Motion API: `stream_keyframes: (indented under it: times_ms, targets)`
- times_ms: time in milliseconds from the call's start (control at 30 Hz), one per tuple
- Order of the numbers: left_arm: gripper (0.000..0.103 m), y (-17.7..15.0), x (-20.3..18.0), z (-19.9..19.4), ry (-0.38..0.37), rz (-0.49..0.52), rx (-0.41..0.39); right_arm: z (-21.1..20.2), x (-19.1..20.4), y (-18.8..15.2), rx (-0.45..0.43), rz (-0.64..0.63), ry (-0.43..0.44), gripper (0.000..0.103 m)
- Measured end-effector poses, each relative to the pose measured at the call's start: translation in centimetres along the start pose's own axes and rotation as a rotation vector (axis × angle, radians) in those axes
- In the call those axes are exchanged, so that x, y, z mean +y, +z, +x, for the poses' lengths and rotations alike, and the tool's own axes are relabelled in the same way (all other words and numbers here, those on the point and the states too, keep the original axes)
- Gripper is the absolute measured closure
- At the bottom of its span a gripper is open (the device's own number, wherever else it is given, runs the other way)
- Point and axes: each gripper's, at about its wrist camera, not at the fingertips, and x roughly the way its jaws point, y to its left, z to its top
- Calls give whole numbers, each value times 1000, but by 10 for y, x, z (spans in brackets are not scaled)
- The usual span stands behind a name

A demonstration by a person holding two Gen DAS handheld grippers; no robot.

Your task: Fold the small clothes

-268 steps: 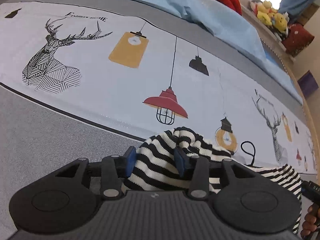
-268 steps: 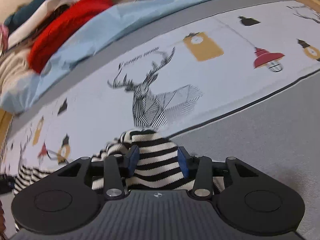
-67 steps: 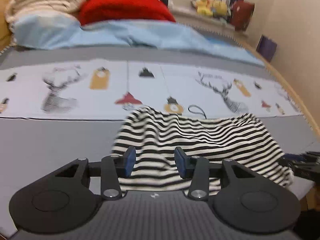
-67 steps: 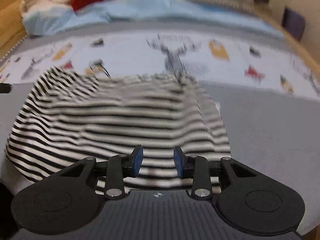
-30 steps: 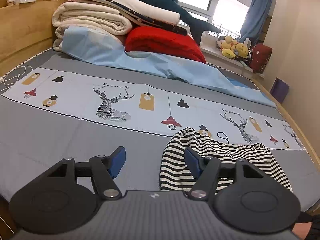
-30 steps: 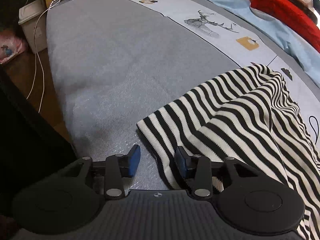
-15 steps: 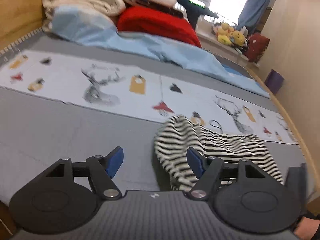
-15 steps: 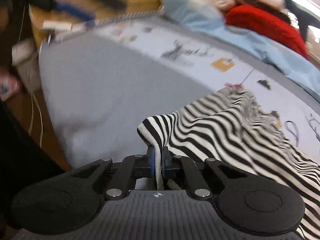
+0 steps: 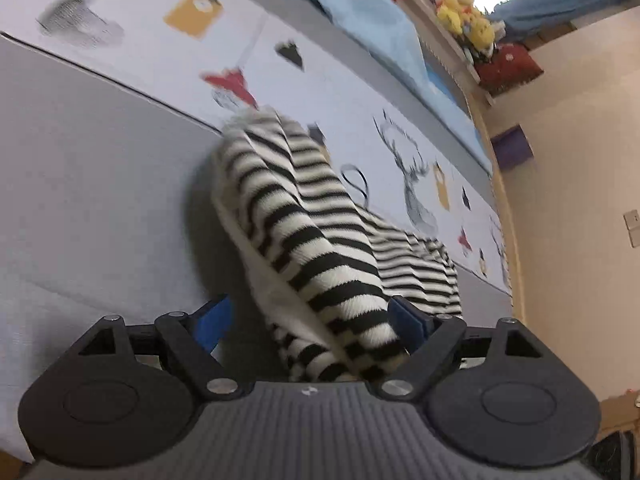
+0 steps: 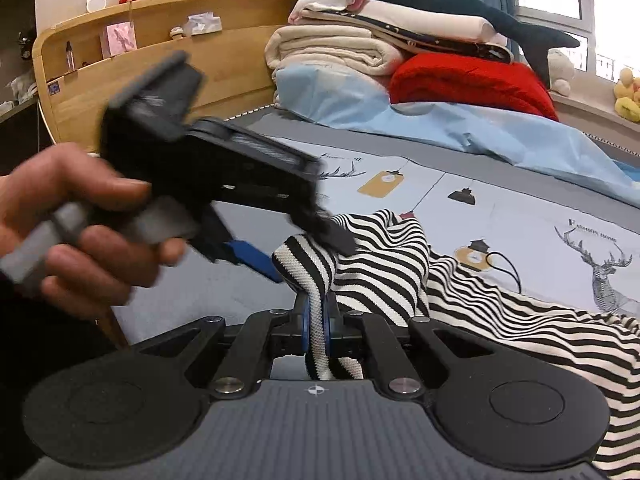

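Observation:
A black-and-white striped knit garment (image 9: 304,216) lies on the grey bed. My left gripper (image 9: 308,316) is open, its blue pads on either side of a raised fold of the garment. In the right wrist view my right gripper (image 10: 316,320) is shut on the garment's ribbed edge (image 10: 308,268) and lifts it. The left gripper (image 10: 256,248) shows there too, held by a hand (image 10: 80,224), jaws open at the lifted edge. The rest of the garment (image 10: 500,304) spreads to the right.
The bed has a printed deer-and-lamp runner (image 10: 560,220). A pile of folded blankets (image 10: 360,52), a red cushion (image 10: 472,80) and a light blue sheet (image 10: 460,128) lie at the back. A wooden headboard (image 10: 160,60) is on the left. A wall (image 9: 580,160) runs to the right.
The right gripper stays shut on the garment edge and has lifted it. The left gripper has moved in so that its open jaws straddle the raised fold.

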Motion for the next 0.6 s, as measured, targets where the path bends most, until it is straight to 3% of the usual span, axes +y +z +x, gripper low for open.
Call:
stream_keyframes:
  times_ms: [200,267,333,400,433,600]
  targets:
    - [20,1,-22,42,72,74,56,-11,-13,-4,-1,19,-4,97]
    - [35,3,-22,46,87,92,47,-14,-14,-4,3,25,-5,97]
    - [60,3,-23,46,98,114,35,-13,-13,-4,8,27,-2,97]
    - [78,2,-24,43,128,150,20,-11,-10,-4,15,26,-2,97]
    - [84,1,-23,40,135,163,13,-9,-9,-4,18,27,1,97]
    - [90,-2,-17,-1,167,219,-89,2,1,0,23,49,52,97]
